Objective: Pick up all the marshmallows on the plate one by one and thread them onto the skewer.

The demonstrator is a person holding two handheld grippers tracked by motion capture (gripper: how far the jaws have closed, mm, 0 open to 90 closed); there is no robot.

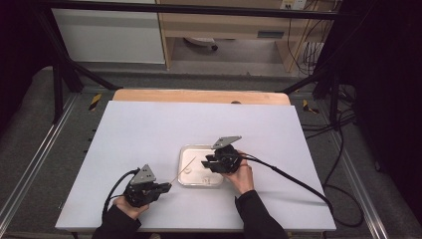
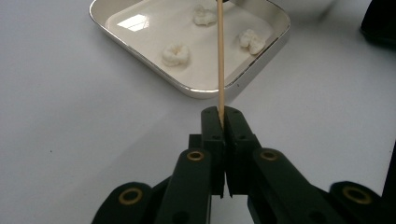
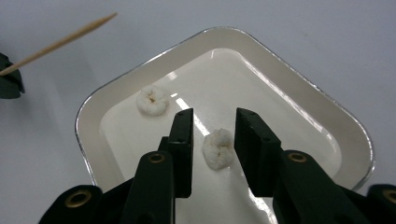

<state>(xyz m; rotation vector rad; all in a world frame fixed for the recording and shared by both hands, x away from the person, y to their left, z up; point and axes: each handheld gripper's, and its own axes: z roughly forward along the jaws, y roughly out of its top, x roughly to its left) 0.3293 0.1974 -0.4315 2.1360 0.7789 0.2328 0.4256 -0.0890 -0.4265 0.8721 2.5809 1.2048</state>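
Skewering goes best if the left gripper, clamped tight on the thin wooden skewer, holds its tip level while the right gripper, jaws parted and not pressing, closes gently on the puffy white popcorn piece in the shallow white tray.

Cut off and too small to read

In the left gripper view the skewer runs off the top edge; in the high view the tray's white pieces blur into specks.
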